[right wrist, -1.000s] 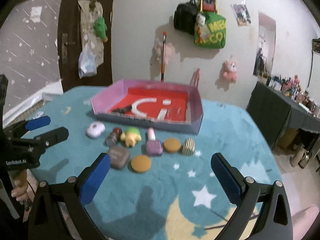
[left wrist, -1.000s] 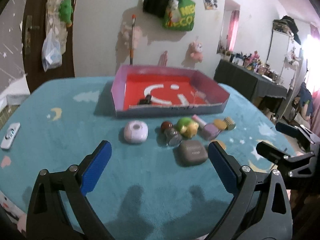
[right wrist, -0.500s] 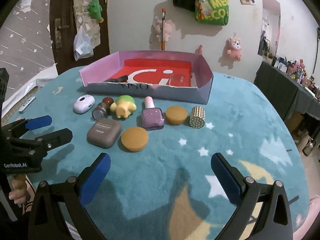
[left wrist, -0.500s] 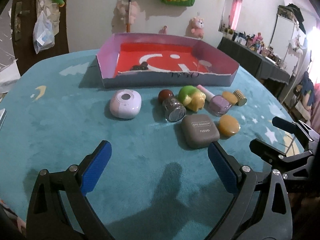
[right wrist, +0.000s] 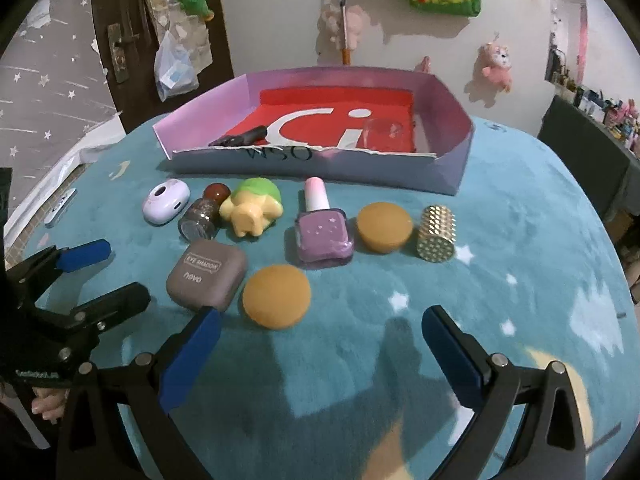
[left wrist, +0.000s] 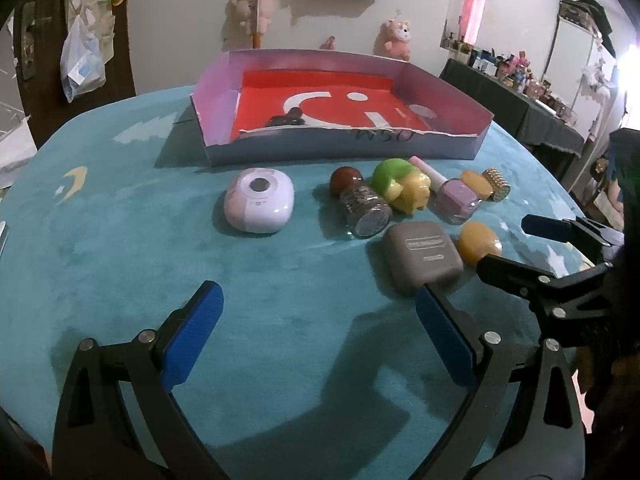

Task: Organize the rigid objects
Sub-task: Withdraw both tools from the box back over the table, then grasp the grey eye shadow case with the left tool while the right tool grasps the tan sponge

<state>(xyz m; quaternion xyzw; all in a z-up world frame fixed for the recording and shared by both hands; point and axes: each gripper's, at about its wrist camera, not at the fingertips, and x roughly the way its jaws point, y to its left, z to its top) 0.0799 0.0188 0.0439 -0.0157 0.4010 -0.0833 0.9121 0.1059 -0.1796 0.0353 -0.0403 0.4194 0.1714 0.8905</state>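
both our grippers, left (left wrist: 316, 334) and right (right wrist: 320, 350), hover with fingers apart and empty. the eye shadow case (right wrist: 206, 275) sits touching the orange puff (right wrist: 277, 296), near the cardboard tray (right wrist: 316, 166); a wide grab may nudge both.

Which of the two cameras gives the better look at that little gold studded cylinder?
The right wrist view. There the gold studded cylinder lies in the open on the teal cloth, its whole side and round end visible. In the left wrist view it is small, far off and partly hidden behind an orange puff.
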